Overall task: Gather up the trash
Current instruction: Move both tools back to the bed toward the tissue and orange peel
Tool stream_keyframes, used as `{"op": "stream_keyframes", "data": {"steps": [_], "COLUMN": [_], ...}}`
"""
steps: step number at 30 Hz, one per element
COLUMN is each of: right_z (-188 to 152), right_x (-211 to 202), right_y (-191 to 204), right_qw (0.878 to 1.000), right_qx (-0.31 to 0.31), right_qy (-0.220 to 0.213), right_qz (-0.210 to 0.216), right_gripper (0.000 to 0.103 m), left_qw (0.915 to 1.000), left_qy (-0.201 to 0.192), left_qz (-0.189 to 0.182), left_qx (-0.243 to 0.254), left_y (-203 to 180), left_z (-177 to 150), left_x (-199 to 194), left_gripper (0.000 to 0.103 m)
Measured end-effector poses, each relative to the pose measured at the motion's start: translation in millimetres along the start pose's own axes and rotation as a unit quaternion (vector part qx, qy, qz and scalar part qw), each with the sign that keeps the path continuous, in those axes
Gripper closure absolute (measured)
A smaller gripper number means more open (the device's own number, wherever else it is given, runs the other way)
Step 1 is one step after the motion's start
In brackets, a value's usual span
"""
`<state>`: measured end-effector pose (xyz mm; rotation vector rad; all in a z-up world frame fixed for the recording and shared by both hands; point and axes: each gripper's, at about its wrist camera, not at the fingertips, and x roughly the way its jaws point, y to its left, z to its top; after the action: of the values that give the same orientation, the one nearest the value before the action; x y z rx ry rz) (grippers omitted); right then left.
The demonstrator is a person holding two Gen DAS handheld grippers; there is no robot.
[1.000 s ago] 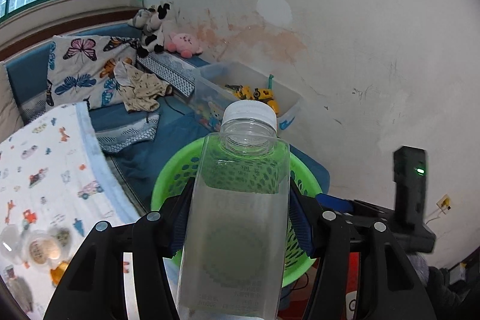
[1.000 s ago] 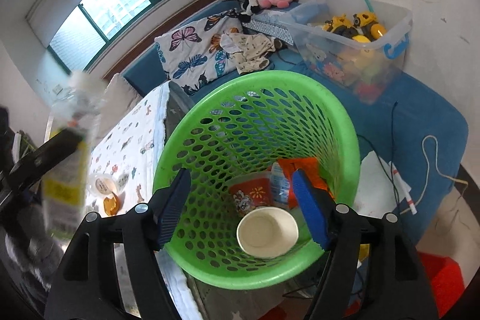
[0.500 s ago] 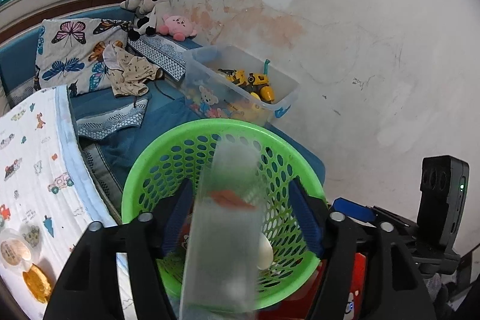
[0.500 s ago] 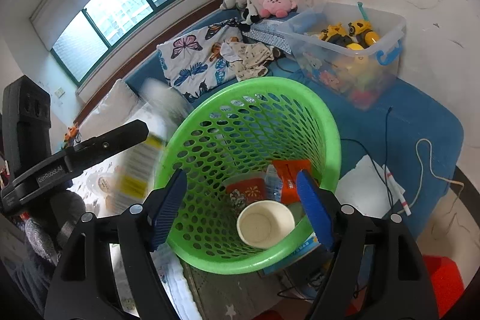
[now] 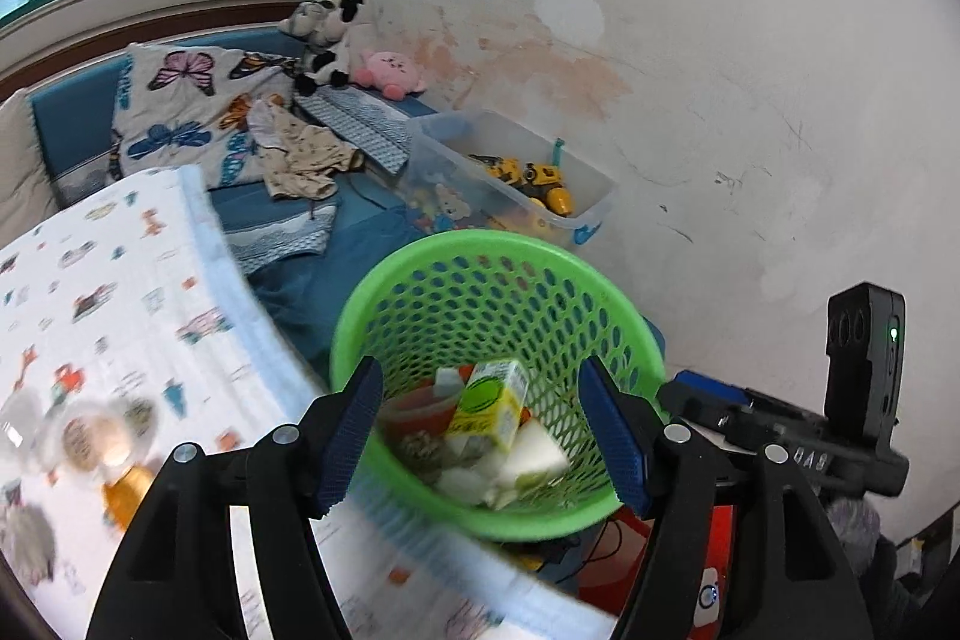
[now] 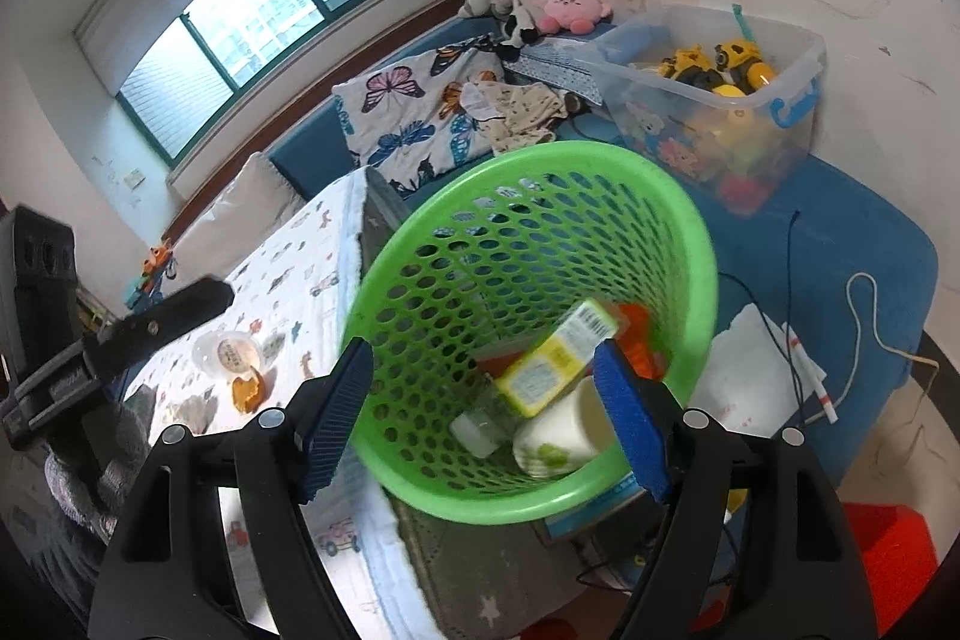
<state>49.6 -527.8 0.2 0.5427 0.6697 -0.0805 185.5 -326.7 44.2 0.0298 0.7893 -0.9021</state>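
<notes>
Bedroom corner, stained wall, blue bed behind. Green basket (image 5: 420,274) beside cartoon-print table (image 5: 108,292) holds bottle (image 6: 555,355) with yellow label, lying on a paper cup (image 6: 558,439). Left claw (image 5: 483,436) released, empty. Right claw (image 6: 480,418) released too, empty, over basket rim.

The basket (image 6: 699,244) is glossy green perforated plastic; the toy bin (image 6: 792,100) is clear smooth plastic; the printed sheet (image 5: 90,292) is matt cloth; the cup (image 6: 570,430) looks like matt white paper; the wall (image 5: 690,70) is rough, stained plaster
</notes>
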Motion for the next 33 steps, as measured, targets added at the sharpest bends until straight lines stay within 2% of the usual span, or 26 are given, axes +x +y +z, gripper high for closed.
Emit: {"op": "stream_keyframes", "data": {"steps": [9,13,15,18,22,25,31,33], "right_z": [-6,-8,-9,-13,-16,-18,-22,-23], "right_x": [2,8,13,20,31,39,51,54], "right_y": [34,50,60,74,93,105,124,129], "right_qw": [0.999,0.999,0.998,0.997,0.995,0.994,0.991,0.990], "right_qx": [-0.028,-0.040,-0.047,-0.057,-0.073,-0.083,-0.100,-0.106], "right_qy": [0.003,0.008,0.013,0.021,0.032,0.039,0.051,0.054], "right_qz": [0.018,0.028,0.033,0.042,0.052,0.060,0.072,0.075], "right_gripper": [0.022,0.020,0.019,0.018,0.017,0.017,0.017,0.017], "left_qw": [0.9981,0.9949,0.9928,0.9881,0.9772,0.9687,0.9530,0.9505], "left_qy": [-0.007,-0.011,-0.013,-0.022,-0.029,-0.025,-0.012,-0.002], "left_qz": [0.049,0.086,0.101,0.130,0.191,0.224,0.271,0.276], "left_qx": [-0.037,-0.052,-0.064,-0.080,-0.087,-0.105,-0.135,-0.143], "left_y": [43,67,79,102,131,157,200,212], "left_z": [-38,-55,-60,-69,-80,-89,-104,-108], "left_x": [-49,-67,-76,-93,-111,-121,-127,-123], "left_gripper": [0.038,0.038,0.032,0.030,0.027,0.025,0.022,0.022]}}
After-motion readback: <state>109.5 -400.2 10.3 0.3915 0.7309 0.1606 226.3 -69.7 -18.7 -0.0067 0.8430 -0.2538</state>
